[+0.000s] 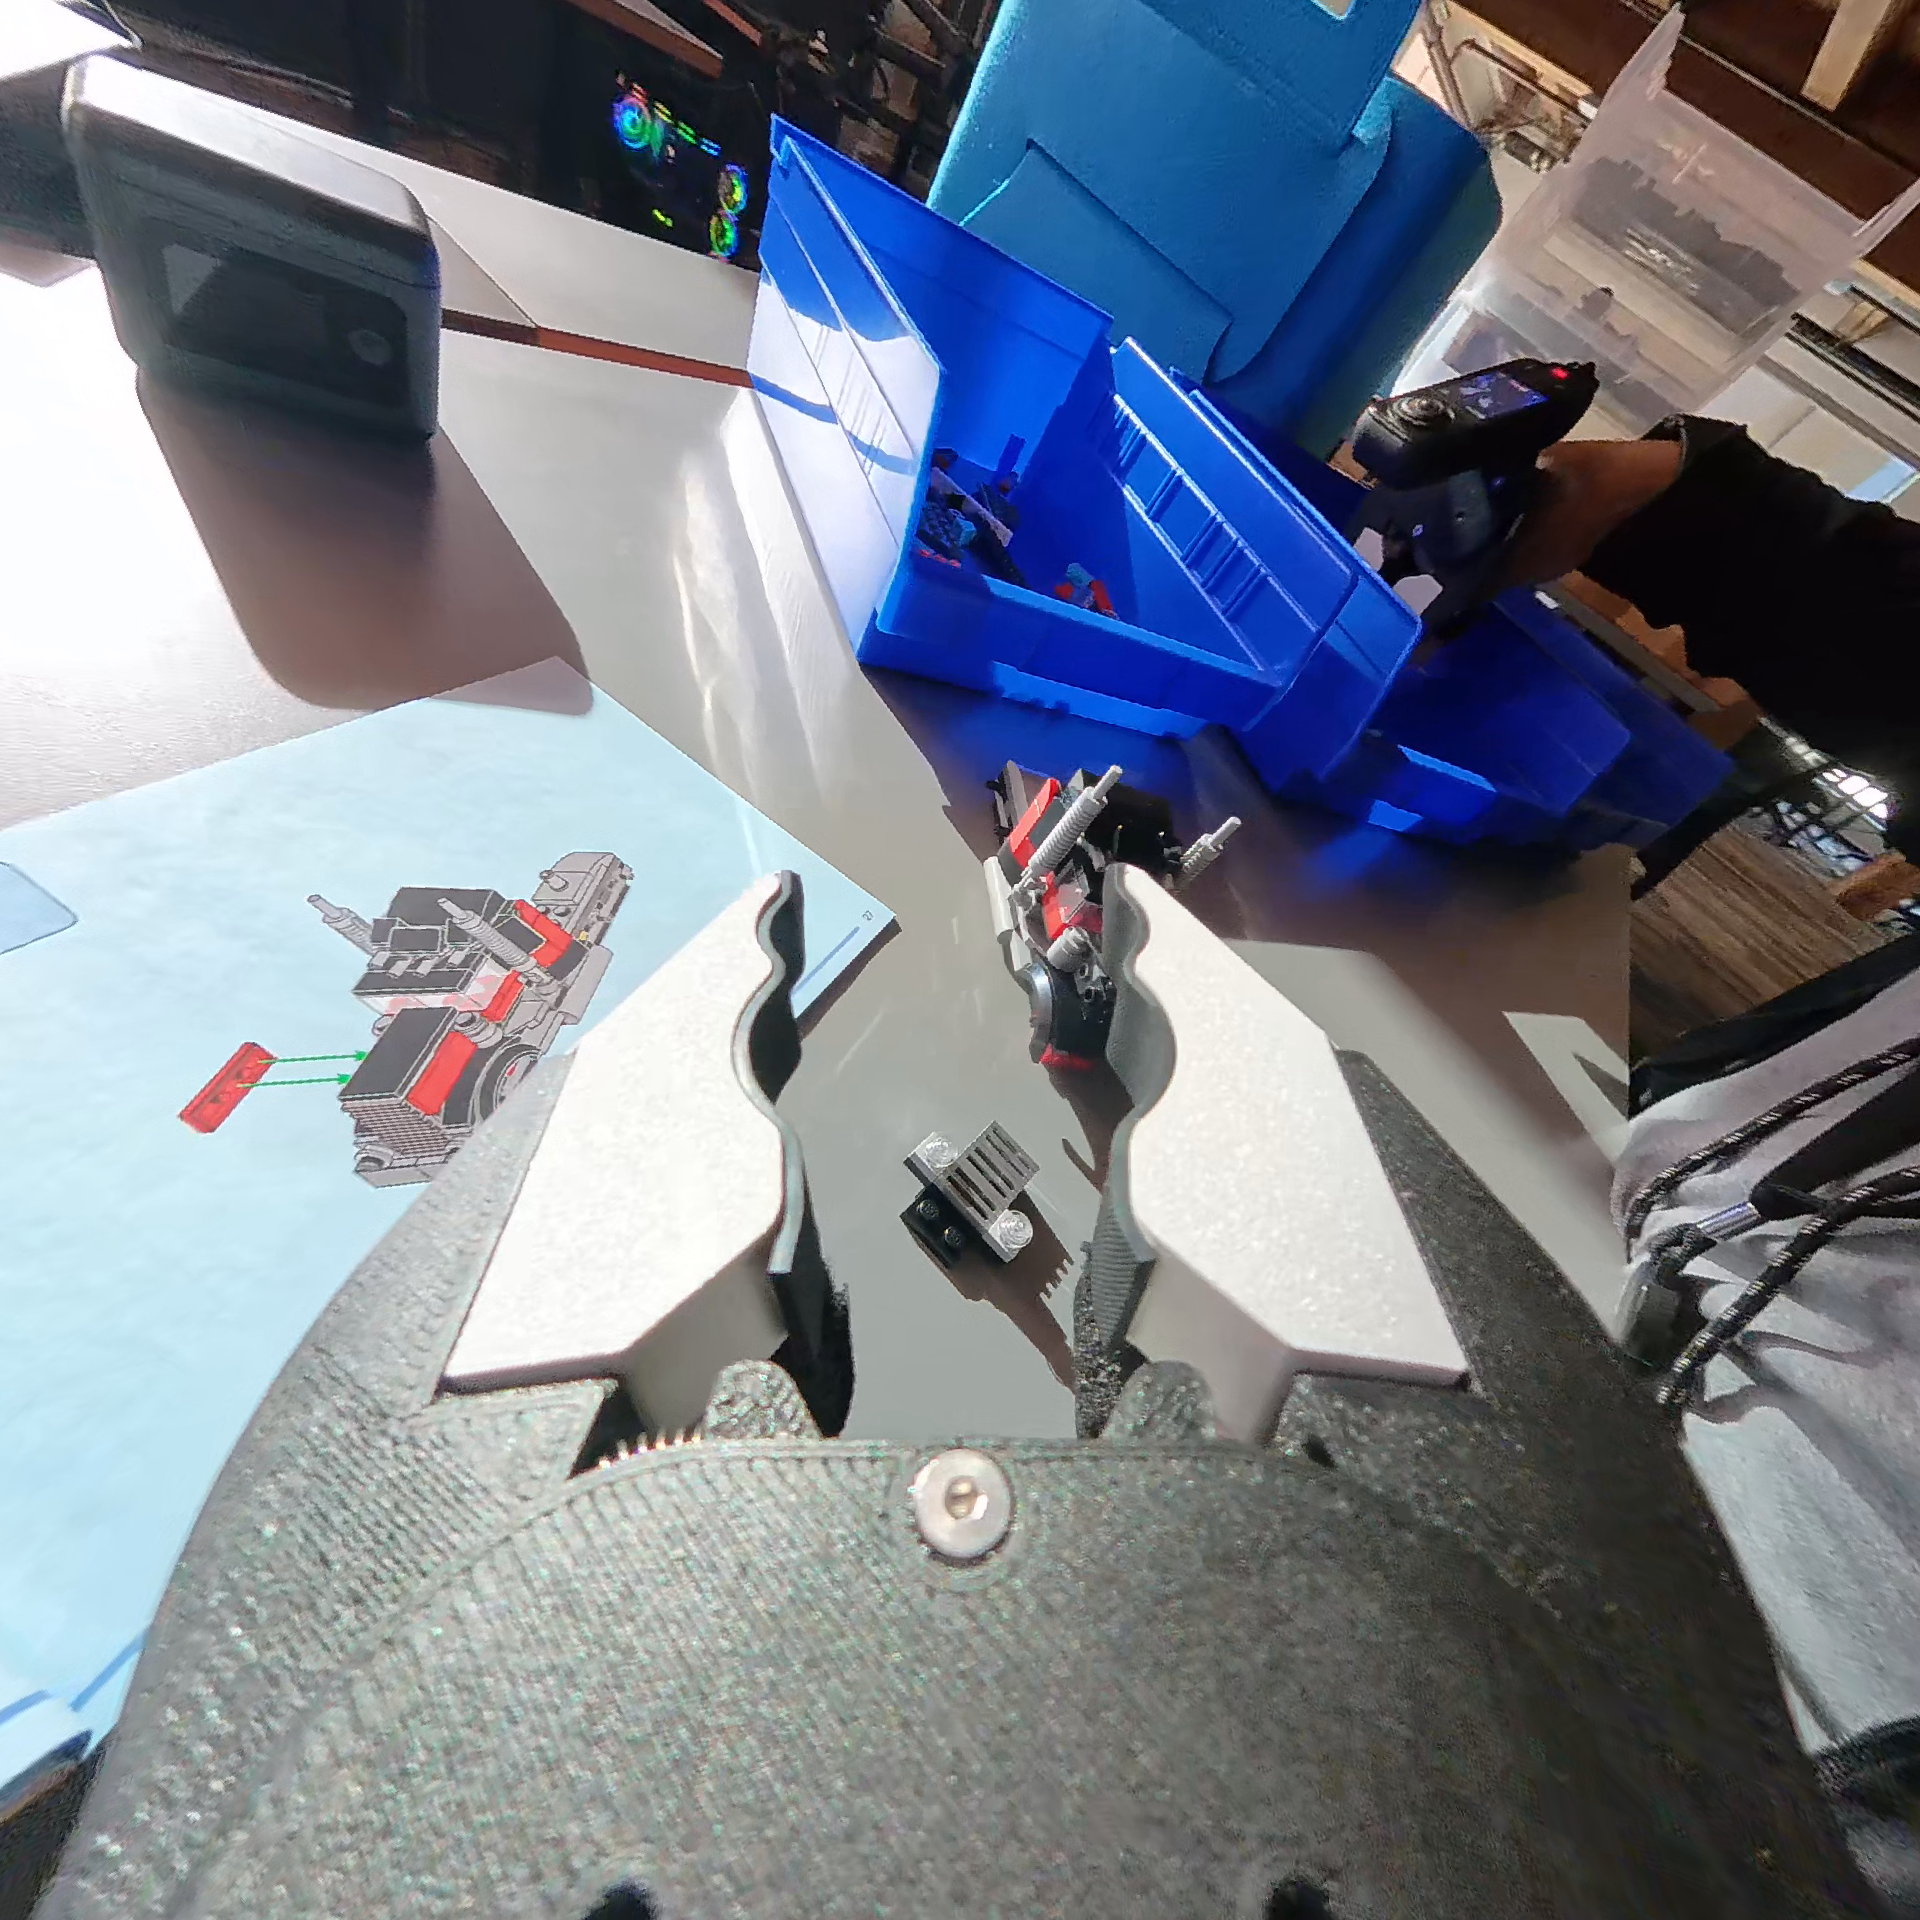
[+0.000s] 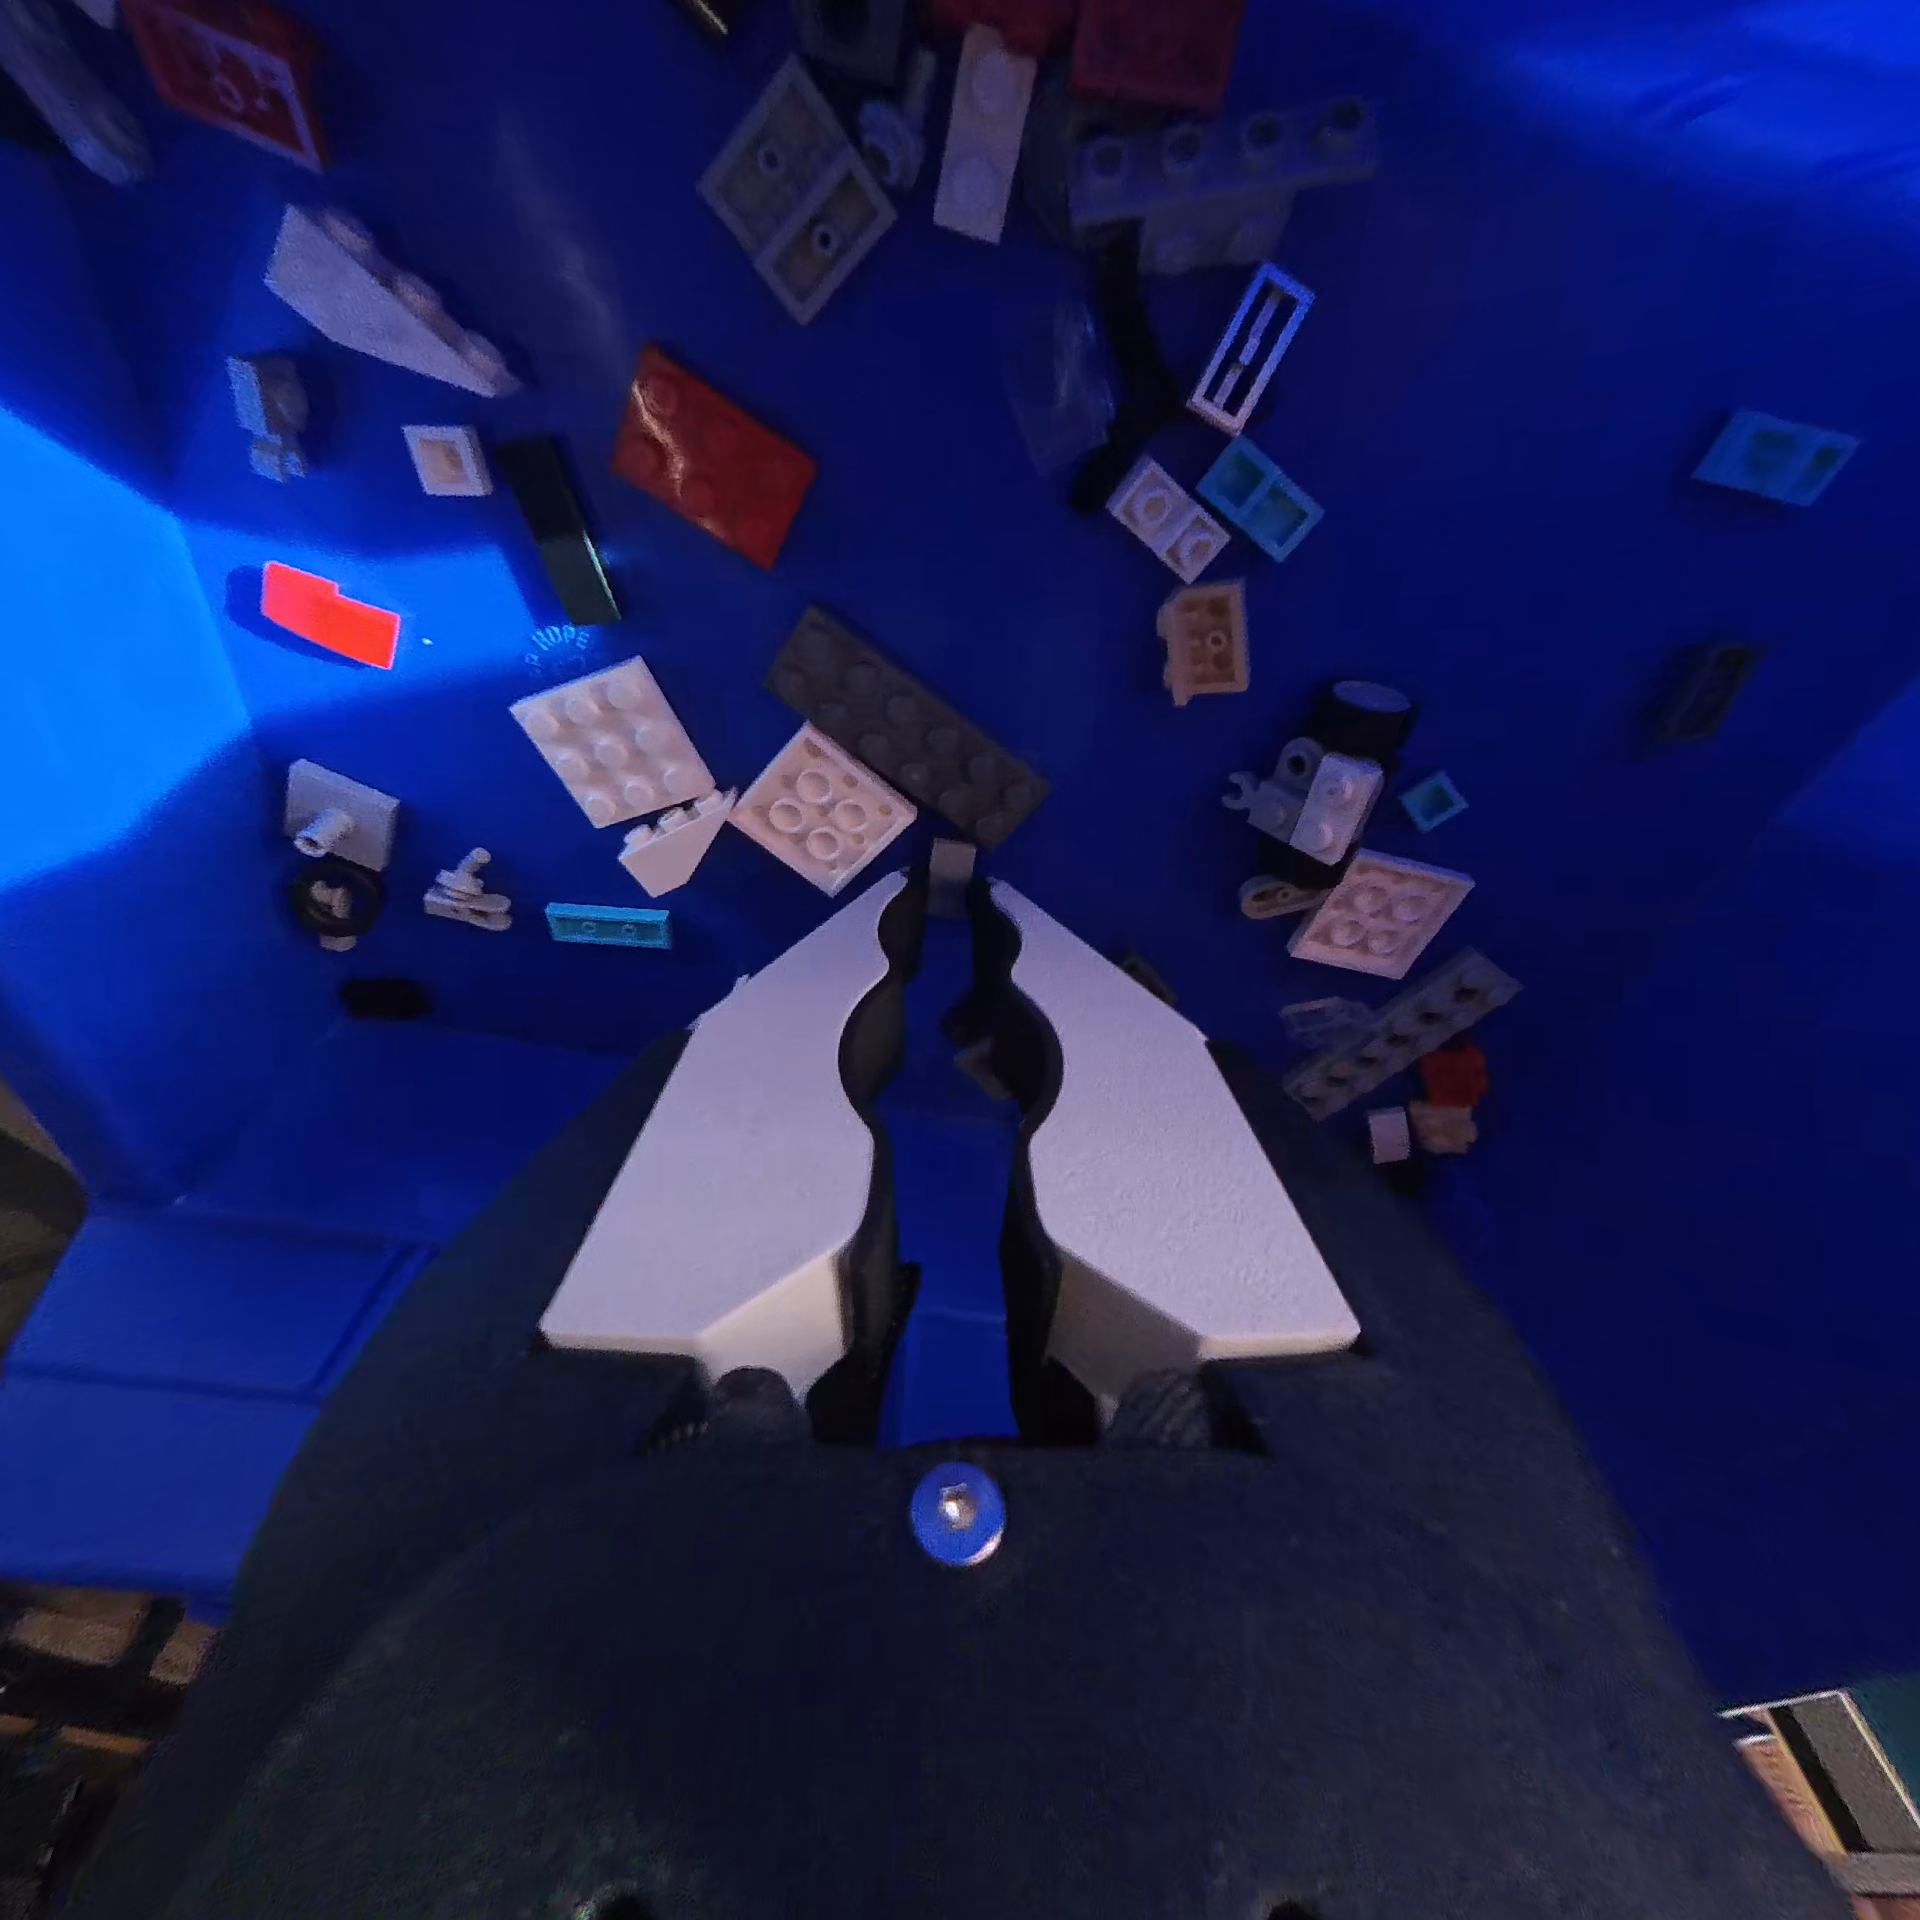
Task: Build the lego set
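- Left gripper hovers low over the desk, fingers spread wide, grasping nothing.
- Small grey grille sub-assembly on a black plate lies flat on the desk between the left fingers, touching neither.
- Partly built lego model, black/red/grey with grey ribbed rods sticking up, sits on the desk just past the right-hand fingertip, partly hidden behind it.
- Instruction booklet lies open on the desk to the left, light blue page with a model drawing and a red plate with green arrows; the left-hand finger overlaps its corner.
- Blue parts bin stands beyond the model, a few loose pieces inside; more blue bins to its right.
- Black box-like device at far left of the desk; clear plastic container at top right.
- Right gripper seen farther off in the left wrist view, held by a hand in a dark sleeve, dipping into a blue bin.
- Right wrist view: right gripper is inside the blue bin, fingers nearly closed with a small grey piece at the tips; cannot tell if it is actually pinched.
- Loose bricks scattered on the bin floor: dark grey plate, white plate, white square plate, red plate, bright red tile, teal pieces.
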The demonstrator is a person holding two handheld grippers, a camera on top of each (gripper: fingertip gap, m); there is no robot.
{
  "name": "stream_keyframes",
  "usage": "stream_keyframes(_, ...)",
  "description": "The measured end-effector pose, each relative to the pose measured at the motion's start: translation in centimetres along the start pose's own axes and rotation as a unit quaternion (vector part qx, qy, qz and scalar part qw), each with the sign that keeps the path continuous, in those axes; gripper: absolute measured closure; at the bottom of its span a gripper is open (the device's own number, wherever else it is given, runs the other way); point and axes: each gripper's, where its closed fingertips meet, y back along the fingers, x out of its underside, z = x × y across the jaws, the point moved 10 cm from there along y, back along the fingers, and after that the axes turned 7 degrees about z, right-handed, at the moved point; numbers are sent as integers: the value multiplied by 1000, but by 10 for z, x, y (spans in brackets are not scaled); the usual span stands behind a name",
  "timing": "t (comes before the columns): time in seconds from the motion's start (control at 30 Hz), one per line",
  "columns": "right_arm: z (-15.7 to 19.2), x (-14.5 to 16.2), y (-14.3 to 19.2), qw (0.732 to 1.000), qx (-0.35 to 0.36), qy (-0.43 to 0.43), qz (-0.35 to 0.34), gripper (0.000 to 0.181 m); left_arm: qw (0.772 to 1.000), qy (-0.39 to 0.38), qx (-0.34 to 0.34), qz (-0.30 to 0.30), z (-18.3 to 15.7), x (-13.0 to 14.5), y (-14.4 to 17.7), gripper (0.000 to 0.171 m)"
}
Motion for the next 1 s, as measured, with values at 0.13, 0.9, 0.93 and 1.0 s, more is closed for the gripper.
stream_keyframes(0.13, 4, 2, 11, 1000, 3, -20, -20, 171, 999, -15, -31, 1, -4, 5, 10, 113)
stream_keyframes(0.9, 200, -191, 90, 939, -22, 63, -338, 172, 998, 19, -40, -47, 13, 25, 86, 114)
stream_keyframes(0.93, 205, -200, 84, 938, -24, 64, -340, 172, 998, 20, -39, -47, 13, 25, 86, 114)
stream_keyframes(1.0, 214, -216, 69, 939, -22, 63, -338, 172, 998, 21, -38, -47, 12, 26, 86, 114)
